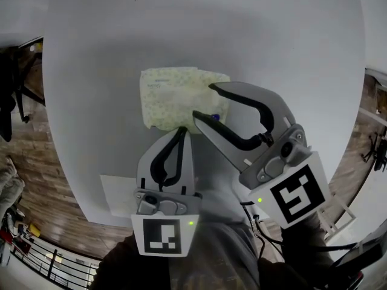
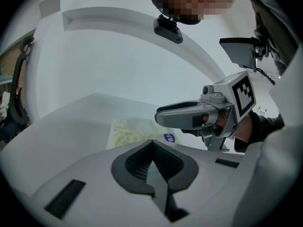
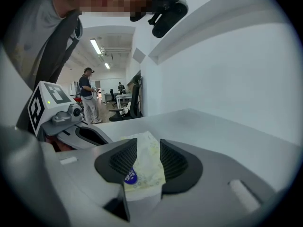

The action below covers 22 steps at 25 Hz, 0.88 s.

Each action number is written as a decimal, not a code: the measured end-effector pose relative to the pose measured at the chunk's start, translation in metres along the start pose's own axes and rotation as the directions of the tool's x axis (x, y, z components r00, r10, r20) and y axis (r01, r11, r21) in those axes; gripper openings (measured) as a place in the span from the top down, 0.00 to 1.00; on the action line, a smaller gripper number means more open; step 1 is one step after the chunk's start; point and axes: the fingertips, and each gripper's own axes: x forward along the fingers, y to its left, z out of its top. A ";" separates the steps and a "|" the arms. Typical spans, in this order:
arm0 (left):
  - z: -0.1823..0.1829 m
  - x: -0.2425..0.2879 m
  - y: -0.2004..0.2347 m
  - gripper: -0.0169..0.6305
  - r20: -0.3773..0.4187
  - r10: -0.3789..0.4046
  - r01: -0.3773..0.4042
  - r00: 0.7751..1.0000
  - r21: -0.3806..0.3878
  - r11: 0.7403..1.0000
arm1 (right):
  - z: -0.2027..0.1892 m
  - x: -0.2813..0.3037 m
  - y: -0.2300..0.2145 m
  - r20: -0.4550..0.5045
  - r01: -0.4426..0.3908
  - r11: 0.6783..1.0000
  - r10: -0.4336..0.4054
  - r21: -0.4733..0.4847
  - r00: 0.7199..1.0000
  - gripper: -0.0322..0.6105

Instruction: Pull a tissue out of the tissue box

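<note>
A soft tissue pack [image 1: 172,98] with a pale yellow-green print and a round blue sticker [image 1: 215,116] lies flat on the white table [image 1: 91,101]. My right gripper [image 1: 204,100] is open over the pack's right end. In the right gripper view the pack [image 3: 147,160] shows between the spread pads [image 3: 173,161], which do not press on it. My left gripper [image 1: 181,130] is shut with nothing in it, its tips at the pack's near edge. In the left gripper view the pack [image 2: 128,131] lies just beyond the closed tips [image 2: 151,143], and the right gripper [image 2: 163,116] hovers to the right.
A flat white sheet [image 1: 118,193] lies on the table near its front left edge. A white wall [image 2: 118,56] rises behind the table. Wooden floor [image 1: 30,162] surrounds it. Far off in the right gripper view, a person [image 3: 88,98] stands by office chairs [image 3: 132,105].
</note>
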 end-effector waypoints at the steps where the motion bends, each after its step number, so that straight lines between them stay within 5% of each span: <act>1: -0.001 0.001 0.001 0.97 -0.003 0.000 0.000 1.000 0.002 1.000 | -0.001 0.004 0.001 -0.013 -0.014 1.000 0.014 -0.011 1.000 0.72; 11: -0.011 0.004 0.008 0.97 -0.013 0.008 -0.008 1.000 -0.009 1.000 | -0.028 0.027 0.014 -0.205 -0.087 0.992 0.065 -0.096 0.976 0.78; 15: -0.014 0.004 0.011 0.97 -0.010 0.002 -0.002 1.000 -0.009 1.000 | -0.030 0.029 0.014 -0.230 -0.069 0.988 0.036 -0.135 0.972 0.94; 22: -0.010 0.006 0.014 0.97 -0.002 0.001 -0.001 1.000 -0.012 1.000 | -0.008 0.016 0.021 -0.223 -0.063 0.988 0.029 -0.144 0.974 0.95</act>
